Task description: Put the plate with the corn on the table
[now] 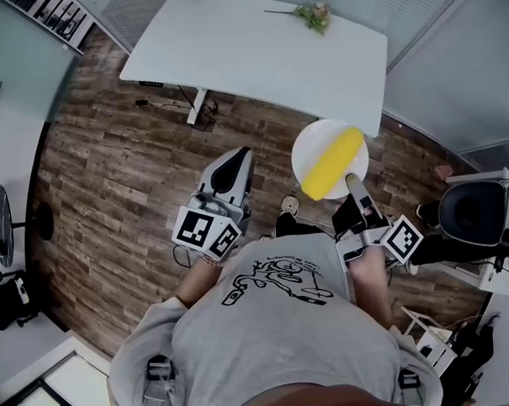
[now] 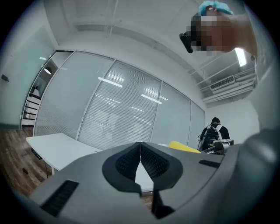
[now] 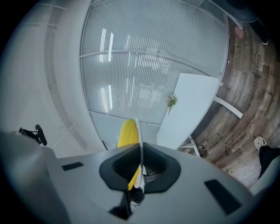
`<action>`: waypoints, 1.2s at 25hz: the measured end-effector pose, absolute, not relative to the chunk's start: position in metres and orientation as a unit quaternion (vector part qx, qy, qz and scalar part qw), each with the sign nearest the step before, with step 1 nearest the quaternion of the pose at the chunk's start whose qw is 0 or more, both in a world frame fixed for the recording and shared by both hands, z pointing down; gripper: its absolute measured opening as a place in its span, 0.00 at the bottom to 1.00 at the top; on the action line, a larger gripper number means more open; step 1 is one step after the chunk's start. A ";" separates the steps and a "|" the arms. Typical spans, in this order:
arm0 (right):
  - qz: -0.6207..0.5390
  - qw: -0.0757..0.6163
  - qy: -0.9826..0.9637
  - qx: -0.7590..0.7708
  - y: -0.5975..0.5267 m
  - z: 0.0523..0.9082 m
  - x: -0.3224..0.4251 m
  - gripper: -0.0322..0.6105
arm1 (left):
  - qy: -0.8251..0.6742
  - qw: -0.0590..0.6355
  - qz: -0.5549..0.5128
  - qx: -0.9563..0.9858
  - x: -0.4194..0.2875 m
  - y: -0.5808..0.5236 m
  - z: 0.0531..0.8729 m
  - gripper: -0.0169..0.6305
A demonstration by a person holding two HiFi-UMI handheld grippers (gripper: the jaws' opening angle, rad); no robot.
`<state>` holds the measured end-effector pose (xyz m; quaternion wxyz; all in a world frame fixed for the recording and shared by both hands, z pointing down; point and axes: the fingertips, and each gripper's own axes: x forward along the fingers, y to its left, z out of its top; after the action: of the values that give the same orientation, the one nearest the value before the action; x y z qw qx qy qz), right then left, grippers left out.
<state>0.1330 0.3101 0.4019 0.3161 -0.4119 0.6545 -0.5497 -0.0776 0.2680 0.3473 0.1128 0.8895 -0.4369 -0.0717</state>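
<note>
Wood-plank floor under us, white bench ahead, bare except a flower sprig at its far edge. Plate with the corn is in the air by the bench's near right corner, not set down yet. Right gripper has its jaws clenched on the plate's near rim, pinching from the side to hold the plate flat. Our read: the cob lies loose across the plate and would roll off with any tilt. With a rim grip only, the load hangs out ahead of the jaws, so we'd hold the wrist level. Left gripper carries nothing, jaws pressed together, beside the right one and clear of the plate. Next for us: carry over the bench top, lower flat, release once the base sits
</note>
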 end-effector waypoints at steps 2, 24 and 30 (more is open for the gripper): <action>-0.552 0.315 0.655 -0.410 0.295 0.401 0.140 0.07 | -0.439 0.113 -0.072 0.889 -0.070 0.253 0.346 0.06; -0.561 0.300 0.660 -0.399 0.168 0.406 0.216 0.07 | -0.455 0.117 -0.061 0.881 0.005 0.134 0.345 0.06; -0.565 0.302 0.656 -0.400 0.149 0.414 0.218 0.07 | -0.458 0.119 -0.060 0.879 0.004 0.114 0.351 0.06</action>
<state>0.2181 0.1490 0.4136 0.3017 -0.3997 0.6561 -0.5645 0.0039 0.1138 0.3511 0.1191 0.8790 -0.4578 -0.0604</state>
